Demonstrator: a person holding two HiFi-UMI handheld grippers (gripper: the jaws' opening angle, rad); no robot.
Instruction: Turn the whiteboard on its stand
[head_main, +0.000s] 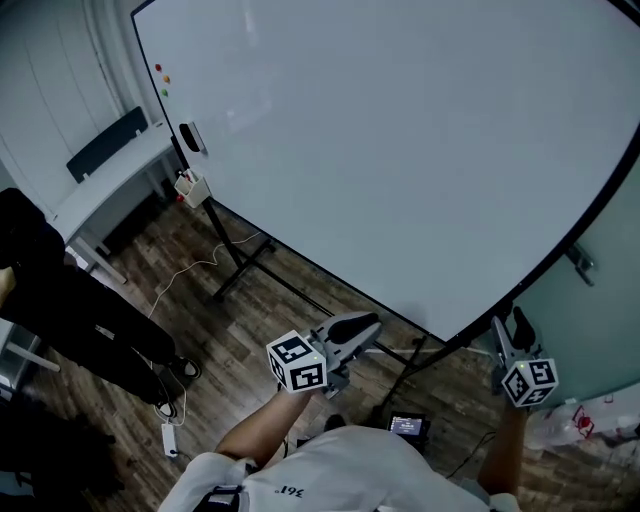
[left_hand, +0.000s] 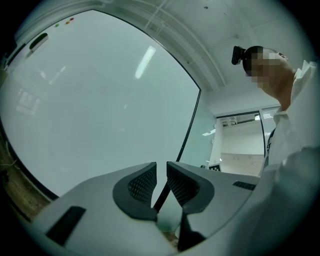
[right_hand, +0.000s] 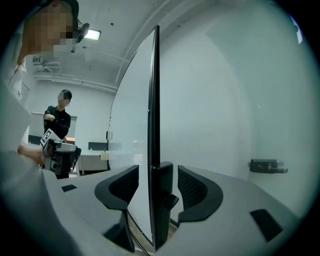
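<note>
The whiteboard edge stands between the jaws of the right gripper, which are wide apart and clear of it. The left gripper jaws are narrowly apart and empty.

Head view looks steeply down on the whiteboard; both gripper views face it close up, the right one edge-on.

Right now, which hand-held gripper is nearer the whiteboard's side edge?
Right. The right hand-held gripper straddles the side edge of the whiteboard, jaws open either side; the left hand-held gripper sits apart, near its bottom edge.
</note>
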